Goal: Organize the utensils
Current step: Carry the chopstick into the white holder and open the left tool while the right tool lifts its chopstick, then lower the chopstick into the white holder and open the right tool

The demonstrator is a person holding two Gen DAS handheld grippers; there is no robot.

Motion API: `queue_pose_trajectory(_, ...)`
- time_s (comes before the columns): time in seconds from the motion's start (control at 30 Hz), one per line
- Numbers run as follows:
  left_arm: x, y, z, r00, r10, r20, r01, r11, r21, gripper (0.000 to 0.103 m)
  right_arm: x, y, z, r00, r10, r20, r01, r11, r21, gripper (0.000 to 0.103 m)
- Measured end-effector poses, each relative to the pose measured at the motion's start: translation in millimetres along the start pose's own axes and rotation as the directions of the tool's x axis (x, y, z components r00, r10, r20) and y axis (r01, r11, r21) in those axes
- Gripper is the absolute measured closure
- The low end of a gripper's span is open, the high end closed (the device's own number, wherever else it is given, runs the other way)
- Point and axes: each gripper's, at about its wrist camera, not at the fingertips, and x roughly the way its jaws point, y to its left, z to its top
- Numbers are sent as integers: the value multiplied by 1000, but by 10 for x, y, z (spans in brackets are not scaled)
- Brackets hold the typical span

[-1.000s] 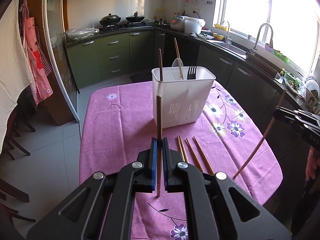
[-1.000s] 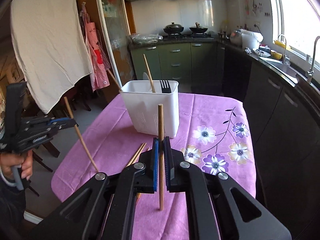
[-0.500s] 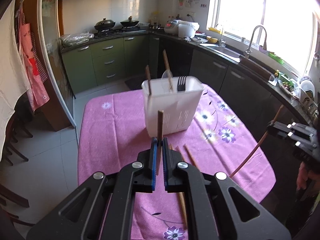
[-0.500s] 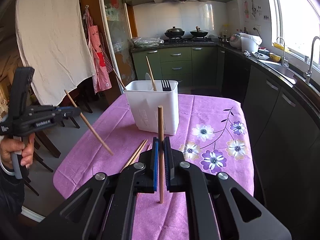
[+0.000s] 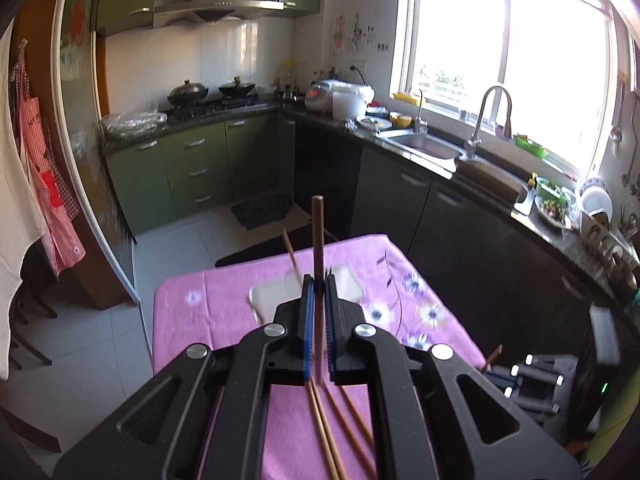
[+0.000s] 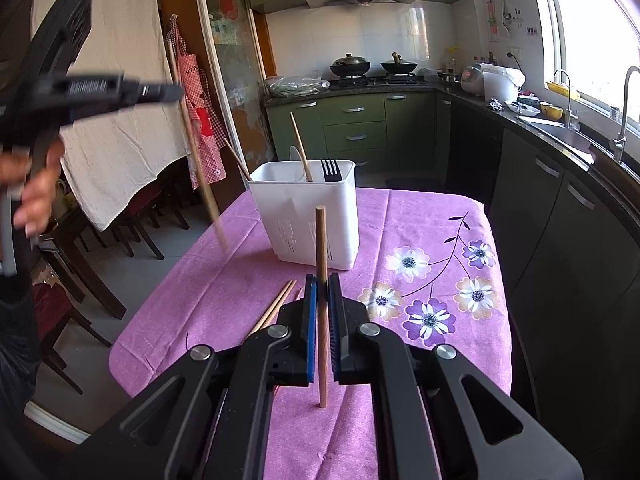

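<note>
Green kitchen cabinets (image 6: pixel 352 128) and a sunlit window back a surface (image 6: pixel 420 224) draped in a pink flowered cloth. Nearest in the right wrist view, the right tool (image 6: pixel 322 316) is clamped on an upright wooden chopstick (image 6: pixel 321 264), whose lower end hangs above the cloth. Just left of it, loose chopsticks (image 6: pixel 276 306) lie flat on the cloth. Beyond stands a white utensil caddy (image 6: pixel 312 220) holding a black fork (image 6: pixel 330 170) and two leaning chopsticks. Off to the left, raised well above the surface, the left tool (image 6: pixel 168 92) grips a second chopstick (image 6: pixel 200 168), blurred and slanting down toward the cloth's edge. In the left wrist view, that tool (image 5: pixel 318 312) is pinched on its stick, with the caddy (image 5: pixel 268 298) mostly hidden behind the fingers (image 5: pixel 306 320). Farther back sit woks on the stove (image 6: pixel 372 68).
</note>
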Motion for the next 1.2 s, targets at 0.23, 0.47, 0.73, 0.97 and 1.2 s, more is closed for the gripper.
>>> queue_pose_trajectory(0.23,97,-20,440,997,43,62,-42,999,-12,98,51,-19,-12,1000,16,-5,-16,1000,-1,97)
queue_pose_trajectory(0.47,398,116,610,994,95,50,-94,995,-38,98,77,-23,-13,1000,30,-7,-30,1000,-6,96)
queue_pose_trajectory(0.73,941,340,424,993,115,-39,-118,989,-86,98,74,-38,-18,999,29,-13,-29,1000,-4,96)
queue_pose_trajectory(0.97,1138,395,140,993,78,-93,-86,993,-85,94,113,-42,105,998,54,-18,-53,999,8,97)
queue_pose_trajectory(1.2,753,326,-37,999,48,-19,-49,997,-64,62,-42,1,743,992,107,65,-107,994,-3,97)
